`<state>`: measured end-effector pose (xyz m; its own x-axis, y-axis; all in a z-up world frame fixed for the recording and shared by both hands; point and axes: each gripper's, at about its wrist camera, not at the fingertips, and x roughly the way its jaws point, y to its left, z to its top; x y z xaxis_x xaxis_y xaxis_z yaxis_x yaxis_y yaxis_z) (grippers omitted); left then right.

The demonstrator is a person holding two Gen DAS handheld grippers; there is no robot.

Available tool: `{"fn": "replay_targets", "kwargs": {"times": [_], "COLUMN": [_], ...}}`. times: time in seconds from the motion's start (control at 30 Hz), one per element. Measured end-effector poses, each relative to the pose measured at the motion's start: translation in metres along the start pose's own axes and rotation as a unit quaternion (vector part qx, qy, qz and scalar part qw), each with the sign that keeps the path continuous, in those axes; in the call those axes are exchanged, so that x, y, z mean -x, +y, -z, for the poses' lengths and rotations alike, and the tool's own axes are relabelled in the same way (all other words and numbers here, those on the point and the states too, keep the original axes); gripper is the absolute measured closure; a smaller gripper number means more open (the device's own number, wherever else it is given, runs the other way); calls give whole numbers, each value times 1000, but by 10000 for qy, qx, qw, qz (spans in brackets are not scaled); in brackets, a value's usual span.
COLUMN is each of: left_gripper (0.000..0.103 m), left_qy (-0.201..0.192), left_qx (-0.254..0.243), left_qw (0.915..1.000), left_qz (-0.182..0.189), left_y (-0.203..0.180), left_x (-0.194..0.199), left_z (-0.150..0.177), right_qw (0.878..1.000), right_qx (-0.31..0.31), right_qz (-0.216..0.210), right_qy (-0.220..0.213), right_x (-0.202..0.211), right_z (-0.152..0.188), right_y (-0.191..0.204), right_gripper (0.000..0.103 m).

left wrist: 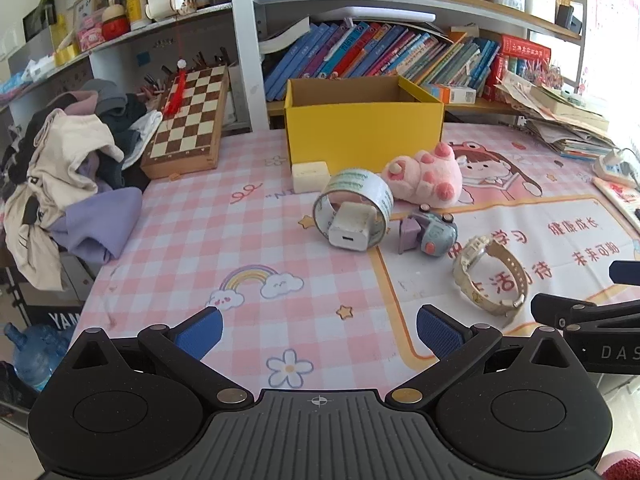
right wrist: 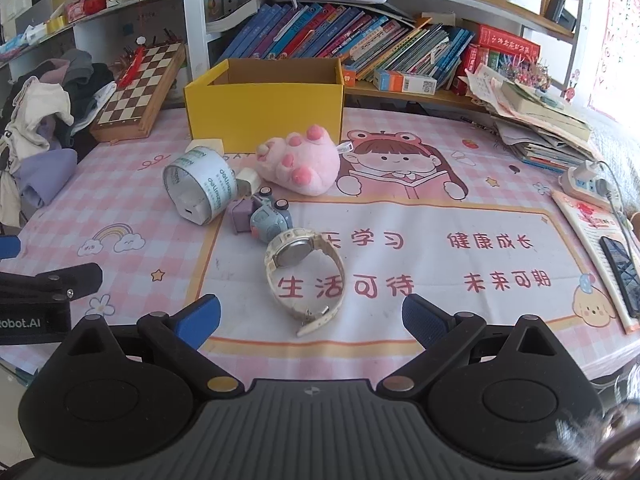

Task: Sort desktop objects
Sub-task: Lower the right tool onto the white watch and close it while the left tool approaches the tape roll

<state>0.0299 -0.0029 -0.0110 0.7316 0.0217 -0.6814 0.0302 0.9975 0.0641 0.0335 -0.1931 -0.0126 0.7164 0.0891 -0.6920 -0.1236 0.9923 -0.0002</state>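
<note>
An open yellow cardboard box (left wrist: 364, 136) (right wrist: 264, 116) stands at the back of the pink desk mat. In front of it lie a clear tape roll (left wrist: 356, 196) (right wrist: 200, 184) with a white charger (left wrist: 352, 232) inside it, a small white case (left wrist: 310, 176), a pink plush paw (left wrist: 424, 176) (right wrist: 300, 164), a blue-grey toy car (left wrist: 436, 232) (right wrist: 270, 218) and a cream wristwatch (left wrist: 490, 276) (right wrist: 304, 276). My left gripper (left wrist: 319, 320) is open over bare mat, short of the tape roll. My right gripper (right wrist: 311, 308) is open, and the watch lies just ahead between its fingers, untouched.
A folded chessboard (left wrist: 188, 120) and a heap of clothes (left wrist: 68, 168) fill the left side. Stacked books and papers (right wrist: 540, 120), a power strip (right wrist: 588, 180) and a phone (right wrist: 624, 272) sit on the right. Bookshelves run behind the box.
</note>
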Motion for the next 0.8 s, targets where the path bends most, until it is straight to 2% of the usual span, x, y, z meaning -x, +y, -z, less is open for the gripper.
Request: {"fn": "replay_targets", "kwargs": {"times": [0.8], "left_gripper": [0], "left_qy": [450], "left_qx": [461], "left_qw": [9977], "left_qz": [-224], "left_y": [-10], "left_x": [-47], "left_z": [-20], "right_qw": [9960], "right_qx": [481], "right_qz": [-341], "right_qy": [671], "right_x": [-68], "right_z": [-33], "right_y": [-13], "right_gripper": [4]}}
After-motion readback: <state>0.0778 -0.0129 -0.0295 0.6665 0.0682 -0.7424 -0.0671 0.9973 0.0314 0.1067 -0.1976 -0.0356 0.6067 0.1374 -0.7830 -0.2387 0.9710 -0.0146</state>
